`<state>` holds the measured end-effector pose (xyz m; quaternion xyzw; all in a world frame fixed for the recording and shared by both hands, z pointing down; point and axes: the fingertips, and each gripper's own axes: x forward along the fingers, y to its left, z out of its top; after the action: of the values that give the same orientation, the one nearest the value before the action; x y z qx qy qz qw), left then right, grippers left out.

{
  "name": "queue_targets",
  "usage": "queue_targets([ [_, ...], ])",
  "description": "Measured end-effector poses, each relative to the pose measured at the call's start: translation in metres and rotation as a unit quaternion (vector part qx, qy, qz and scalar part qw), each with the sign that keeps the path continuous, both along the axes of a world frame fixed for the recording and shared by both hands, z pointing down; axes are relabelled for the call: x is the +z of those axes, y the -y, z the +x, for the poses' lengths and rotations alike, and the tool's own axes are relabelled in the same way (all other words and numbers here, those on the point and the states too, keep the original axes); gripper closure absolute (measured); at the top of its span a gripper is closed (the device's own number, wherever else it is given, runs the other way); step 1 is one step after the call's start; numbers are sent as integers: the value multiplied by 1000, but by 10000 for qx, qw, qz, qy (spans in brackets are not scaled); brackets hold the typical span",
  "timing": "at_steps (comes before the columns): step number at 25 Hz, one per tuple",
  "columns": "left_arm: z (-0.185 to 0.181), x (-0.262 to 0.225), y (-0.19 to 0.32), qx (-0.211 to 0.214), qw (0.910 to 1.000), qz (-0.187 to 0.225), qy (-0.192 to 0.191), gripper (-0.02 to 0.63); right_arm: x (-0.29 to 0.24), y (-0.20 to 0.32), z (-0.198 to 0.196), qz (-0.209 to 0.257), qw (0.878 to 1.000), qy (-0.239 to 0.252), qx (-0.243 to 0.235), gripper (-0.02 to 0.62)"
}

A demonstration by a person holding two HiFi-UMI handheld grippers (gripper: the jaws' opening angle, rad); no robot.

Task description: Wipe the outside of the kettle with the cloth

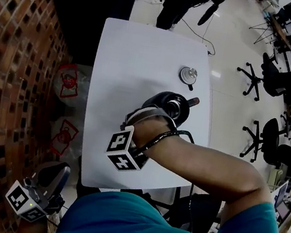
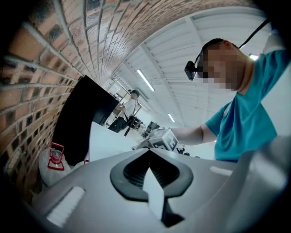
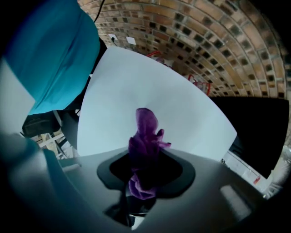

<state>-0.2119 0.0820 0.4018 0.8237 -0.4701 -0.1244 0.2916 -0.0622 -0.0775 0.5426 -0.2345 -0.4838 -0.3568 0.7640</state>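
On the white table (image 1: pixel 128 54), the dark rounded kettle (image 1: pixel 174 105) sits just beyond our right gripper (image 1: pixel 130 141), which clamps the crumpled purple cloth (image 3: pixel 144 136); our left gripper (image 1: pixel 37 193), closed on nothing, hangs well apart below the table edge

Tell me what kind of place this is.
Probably an open-plan lab or office workspace: black swivel chairs on a pale floor, a white table beside a brick wall, and strip lights under a high white ceiling.
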Motion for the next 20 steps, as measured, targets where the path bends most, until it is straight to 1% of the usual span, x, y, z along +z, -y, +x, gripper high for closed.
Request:
queue_targets([
  [3,-2,2,0,-18,10000,11,14,606,-2,8,-8,-137,9997,-223,-10,479],
  [5,-4,4,0,-44,10000,16,29,606,-3,17,-15,-254,9993,-239,126,479],
  [7,-4,5,-1,-49,10000,0,31,606,-5,27,-21,-408,9984,-192,345,480],
  [10,-4,8,-2,-39,10000,-31,76,606,-8,40,-30,-777,9934,-66,846,479],
  [12,-4,7,-1,-43,10000,-19,78,606,-13,52,-32,-983,9866,19,1303,479],
  [16,-4,9,0,-40,9999,-66,113,606,-21,82,-36,-1392,9672,214,2112,479],
  [20,-2,10,6,-8,9998,-132,133,606,-30,121,-31,-1581,9466,473,2769,479],
])
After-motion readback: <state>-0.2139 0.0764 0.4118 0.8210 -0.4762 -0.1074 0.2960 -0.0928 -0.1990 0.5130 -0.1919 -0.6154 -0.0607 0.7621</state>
